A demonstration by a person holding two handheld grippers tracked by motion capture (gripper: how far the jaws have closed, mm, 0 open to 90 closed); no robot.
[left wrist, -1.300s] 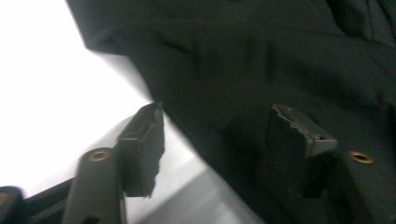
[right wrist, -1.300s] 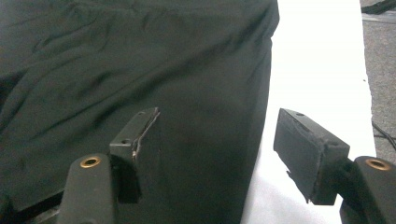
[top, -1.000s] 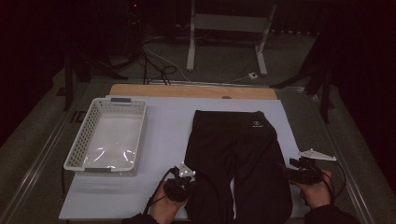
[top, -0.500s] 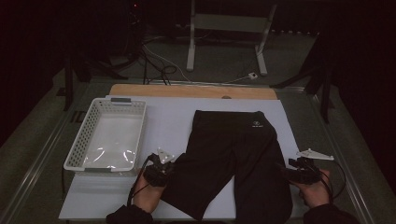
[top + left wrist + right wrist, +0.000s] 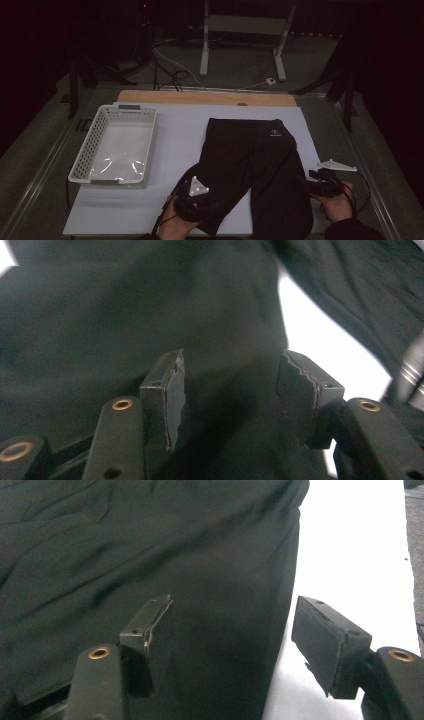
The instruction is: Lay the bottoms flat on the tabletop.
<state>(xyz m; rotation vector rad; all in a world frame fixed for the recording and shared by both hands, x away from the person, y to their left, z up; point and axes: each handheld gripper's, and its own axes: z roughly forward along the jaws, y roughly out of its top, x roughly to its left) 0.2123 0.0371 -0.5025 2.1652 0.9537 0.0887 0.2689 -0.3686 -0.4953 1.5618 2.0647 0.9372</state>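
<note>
Black shorts [image 5: 252, 170], spread flat at counter's near right corner for folding; left hand-held gripper [image 5: 196, 199] jaws just opening over fabric, right hand-held gripper [image 5: 311, 184] parted astride the hem.

Dim room: grey floor [image 5: 240, 60], cables [image 5: 170, 70], white stand [image 5: 245, 25] behind table.

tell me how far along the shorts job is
Done: the black shorts lie spread on the white mat. In hand: the left gripper, jaws just opening, sits over one leg; the right gripper is open at the other. Left: the basket is empty.
</note>
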